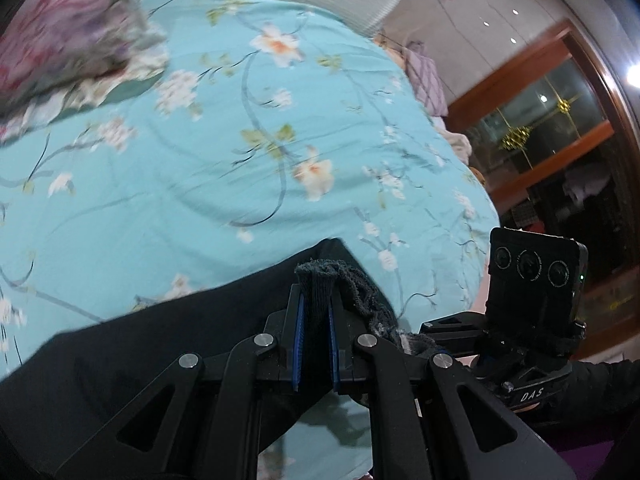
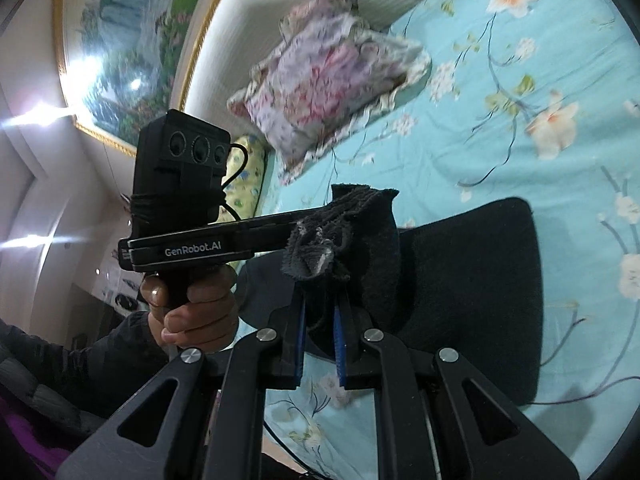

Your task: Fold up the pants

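The black pants hang over a turquoise floral bedsheet. My left gripper is shut on a bunched dark edge of the pants, held above the bed. My right gripper is shut on another edge of the same pants, which drape down to the right over the sheet. The two grippers are close together: the left gripper also shows in the right wrist view, pinching frayed fabric, and the right gripper's body shows at the right of the left wrist view.
A floral pillow lies near the white padded headboard; it also shows in the left wrist view. A yellow-green pillow sits at the bed's edge. A wooden glass cabinet stands beyond the bed.
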The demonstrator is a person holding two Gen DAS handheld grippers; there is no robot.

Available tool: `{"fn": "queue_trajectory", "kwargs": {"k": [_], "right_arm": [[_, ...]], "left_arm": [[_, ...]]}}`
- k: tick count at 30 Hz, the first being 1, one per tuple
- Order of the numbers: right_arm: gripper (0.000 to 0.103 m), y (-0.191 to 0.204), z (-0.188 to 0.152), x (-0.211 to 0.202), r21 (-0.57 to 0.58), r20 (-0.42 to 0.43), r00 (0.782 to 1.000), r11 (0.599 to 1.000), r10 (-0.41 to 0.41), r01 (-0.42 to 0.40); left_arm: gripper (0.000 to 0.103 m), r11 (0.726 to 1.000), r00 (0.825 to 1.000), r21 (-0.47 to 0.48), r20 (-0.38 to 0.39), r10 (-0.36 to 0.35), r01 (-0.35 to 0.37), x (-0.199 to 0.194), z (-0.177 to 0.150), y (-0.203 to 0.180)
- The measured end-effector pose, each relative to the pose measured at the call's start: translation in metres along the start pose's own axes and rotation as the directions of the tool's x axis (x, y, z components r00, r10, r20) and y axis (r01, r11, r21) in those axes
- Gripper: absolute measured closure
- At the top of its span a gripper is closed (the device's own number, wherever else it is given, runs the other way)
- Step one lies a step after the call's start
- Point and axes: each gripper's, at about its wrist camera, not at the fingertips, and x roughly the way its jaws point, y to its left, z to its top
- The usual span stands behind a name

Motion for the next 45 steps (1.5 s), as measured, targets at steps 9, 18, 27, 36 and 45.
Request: {"fn": "queue_trajectory", "kwargs": {"k": [9, 18, 27, 36, 45], "right_arm": [[0.090, -0.011, -0.006, 0.036, -0.001, -0.084, 0.996, 0.999, -0.033, 0.033], [0.088, -0.017, -0.009, 0.064, -0.027, -0.132, 0.989, 0.997, -0.072, 0.069], [0.084, -0.014, -0.013, 0.082, -0.056, -0.204, 0.974, 0.995, -0.098, 0.088], [0.078, 0.005, -0.012, 0.092, -0.075, -0.246, 0.968, 0.996, -0.056, 0.039], [0.078, 0.023, -0.004, 0.105, -0.096, -0.258, 0.965, 0.995, -0.035, 0.010]], "left_arm": [[0.094, 0.995, 0.999, -0.088, -0.020, 0.037, -0.039, 0.013, -0.020, 0.033], [0.093, 0.986, 0.998, -0.157, -0.021, 0.057, -0.060, 0.015, -0.032, 0.054], [0.094, 0.970, 0.994, -0.216, -0.015, 0.108, -0.109, 0.005, -0.051, 0.068], [0.094, 0.932, 0.988, -0.341, 0.048, 0.149, -0.124, -0.032, -0.080, 0.091], [0.094, 0.888, 0.974, -0.444, 0.120, 0.191, -0.119, -0.073, -0.118, 0.102]]}}
